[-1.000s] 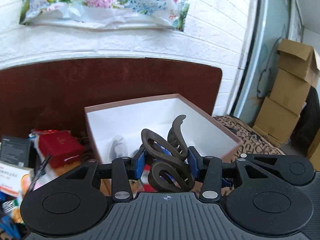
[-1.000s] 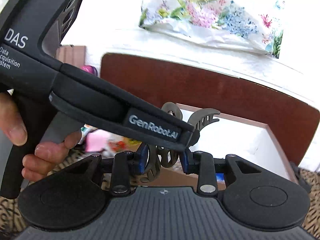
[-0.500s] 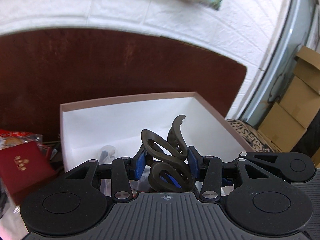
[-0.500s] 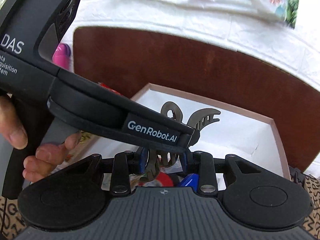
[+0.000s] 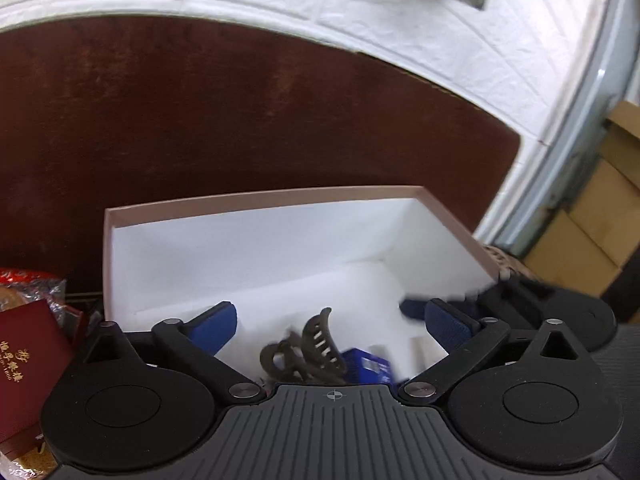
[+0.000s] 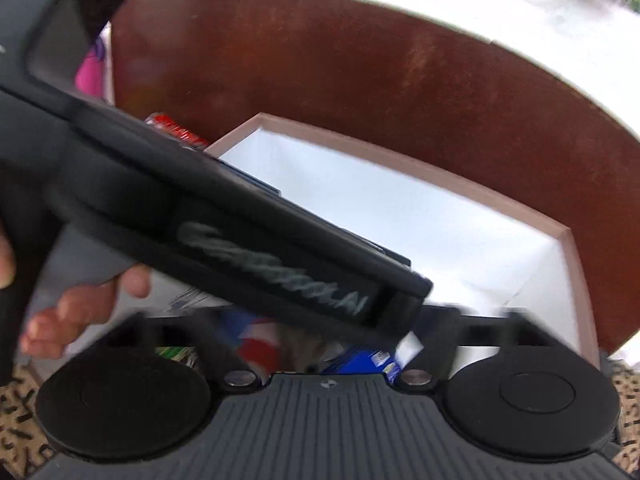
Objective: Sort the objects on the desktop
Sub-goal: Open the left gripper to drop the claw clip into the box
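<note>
A dark brown hair claw clip (image 5: 304, 350) lies loose inside the white box with a pink-brown rim (image 5: 264, 198), beside a blue packet (image 5: 370, 366). My left gripper (image 5: 332, 326) hangs over the box with its blue pads (image 5: 214, 326) spread wide and nothing between them. In the right wrist view the left gripper's black body (image 6: 224, 232) crosses in front and the picture is blurred. My right gripper (image 6: 320, 320) also stands open over the box (image 6: 400, 160); its fingers are smeared. The blue packet (image 6: 360, 360) shows below.
A dark red booklet (image 5: 28, 364) and crinkly snack wrappers (image 5: 32, 284) lie left of the box. A brown board (image 5: 240, 112) stands behind it against a white brick wall. Cardboard cartons (image 5: 596, 216) stack at the right. A patterned cloth (image 6: 16, 420) covers the table.
Both grippers opened wide and the hair clip they held together dropped into the box. The views tilted down closer over the box.
</note>
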Demonstrator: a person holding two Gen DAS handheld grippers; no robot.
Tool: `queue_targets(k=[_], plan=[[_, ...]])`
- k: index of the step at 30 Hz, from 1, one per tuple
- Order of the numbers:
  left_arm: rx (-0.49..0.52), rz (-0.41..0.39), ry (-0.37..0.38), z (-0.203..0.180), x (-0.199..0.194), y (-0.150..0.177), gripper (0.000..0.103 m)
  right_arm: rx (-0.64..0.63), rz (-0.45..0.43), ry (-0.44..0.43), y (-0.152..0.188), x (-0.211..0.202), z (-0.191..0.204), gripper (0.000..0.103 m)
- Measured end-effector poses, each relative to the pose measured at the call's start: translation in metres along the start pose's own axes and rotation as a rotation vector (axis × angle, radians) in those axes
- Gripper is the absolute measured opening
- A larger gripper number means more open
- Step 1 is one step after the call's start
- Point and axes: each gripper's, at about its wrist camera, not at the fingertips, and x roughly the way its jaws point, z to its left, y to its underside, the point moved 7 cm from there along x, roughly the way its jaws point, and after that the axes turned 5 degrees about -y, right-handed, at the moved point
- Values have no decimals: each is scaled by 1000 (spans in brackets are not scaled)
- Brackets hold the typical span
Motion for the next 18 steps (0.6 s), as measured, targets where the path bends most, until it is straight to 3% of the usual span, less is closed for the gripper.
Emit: queue_targets(k=[4, 11, 18], plan=[[1, 9, -1, -1, -7, 4, 103, -19, -4, 59, 1, -7, 3, 102], [10, 18, -33, -5, -14, 12, 103, 30, 27, 79, 10, -17, 5, 102], [31, -6, -20, -16, -34, 13, 103, 34, -27, 147, 15, -42, 12, 102]])
